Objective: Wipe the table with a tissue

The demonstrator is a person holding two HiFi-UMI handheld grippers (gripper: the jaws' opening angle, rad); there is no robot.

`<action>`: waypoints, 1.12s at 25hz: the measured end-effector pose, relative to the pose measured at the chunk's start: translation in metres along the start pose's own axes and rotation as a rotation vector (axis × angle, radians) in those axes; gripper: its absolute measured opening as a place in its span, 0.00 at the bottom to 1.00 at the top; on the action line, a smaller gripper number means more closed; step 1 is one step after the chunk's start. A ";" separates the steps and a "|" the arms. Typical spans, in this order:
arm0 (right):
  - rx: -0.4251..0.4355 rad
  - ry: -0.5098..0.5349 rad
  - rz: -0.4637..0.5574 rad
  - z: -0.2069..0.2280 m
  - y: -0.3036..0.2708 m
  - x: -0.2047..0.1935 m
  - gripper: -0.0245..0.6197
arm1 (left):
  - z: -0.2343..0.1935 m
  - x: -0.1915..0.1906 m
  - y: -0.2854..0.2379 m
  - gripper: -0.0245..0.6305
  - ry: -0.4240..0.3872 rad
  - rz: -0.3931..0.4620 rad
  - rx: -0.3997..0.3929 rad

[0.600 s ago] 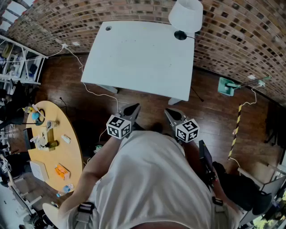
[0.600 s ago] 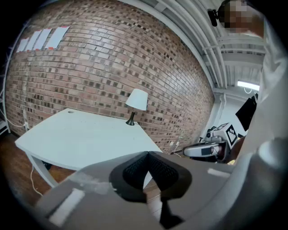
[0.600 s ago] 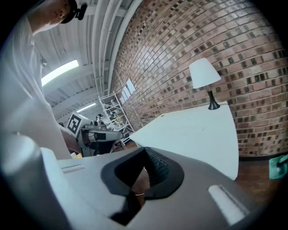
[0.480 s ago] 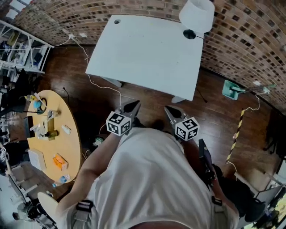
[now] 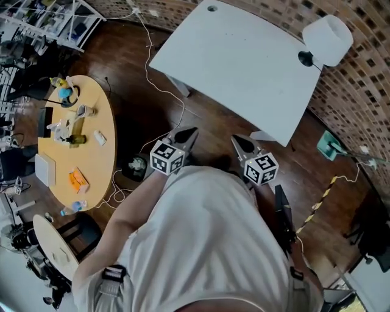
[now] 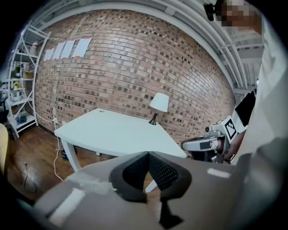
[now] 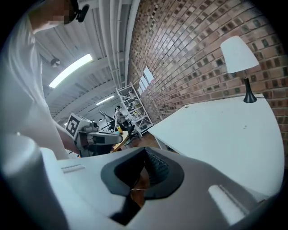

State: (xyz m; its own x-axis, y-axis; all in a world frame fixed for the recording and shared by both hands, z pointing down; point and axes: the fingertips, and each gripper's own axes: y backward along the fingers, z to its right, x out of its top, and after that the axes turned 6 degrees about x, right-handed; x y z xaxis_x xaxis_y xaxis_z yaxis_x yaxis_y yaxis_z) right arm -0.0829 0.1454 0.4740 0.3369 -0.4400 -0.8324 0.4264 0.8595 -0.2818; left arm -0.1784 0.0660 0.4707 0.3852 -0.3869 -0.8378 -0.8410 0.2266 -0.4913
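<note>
The white table (image 5: 244, 61) stands ahead of me across a strip of wooden floor, its top bare apart from a white lamp (image 5: 329, 39) at the far right corner. Both grippers are held close to my body, short of the table. My left gripper (image 5: 189, 131) is shut with nothing in it, and its jaws (image 6: 147, 155) meet in the left gripper view. My right gripper (image 5: 236, 140) is shut too, pads (image 7: 155, 167) together and nothing between them. The table (image 7: 220, 134) and lamp (image 7: 238, 54) also show in the right gripper view. No tissue shows in any view.
A round yellow table (image 5: 97, 164) with several small items stands to my left, with a chair (image 5: 55, 244) near it. White cables (image 5: 158, 91) trail over the wooden floor. Metal shelving (image 5: 55, 18) fills the far left; a brick wall (image 5: 365, 91) runs behind the white table.
The head view has swung: the white table has slid to the upper right and turned, and the yellow table shows more fully. Both grippers stay shut by my body.
</note>
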 end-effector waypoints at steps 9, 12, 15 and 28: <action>0.035 0.078 -0.089 -0.032 -0.087 0.019 0.05 | -0.090 -0.013 0.043 0.05 0.053 0.035 0.076; 0.048 0.099 -0.121 -0.045 -0.113 0.024 0.05 | -0.118 -0.015 0.057 0.05 0.074 0.045 0.092; 0.062 0.121 -0.151 -0.058 -0.146 0.031 0.05 | -0.150 -0.015 0.071 0.05 0.106 0.064 0.111; 0.160 0.211 -0.228 -0.121 -0.290 0.058 0.05 | -0.273 -0.029 0.145 0.05 0.202 0.115 0.211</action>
State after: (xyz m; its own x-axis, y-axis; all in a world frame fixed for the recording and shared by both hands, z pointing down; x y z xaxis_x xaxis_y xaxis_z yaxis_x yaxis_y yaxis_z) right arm -0.2889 -0.0978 0.4498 0.0440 -0.5384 -0.8415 0.6022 0.6864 -0.4077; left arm -0.4156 -0.1337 0.4886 0.1913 -0.5133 -0.8366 -0.7688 0.4515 -0.4528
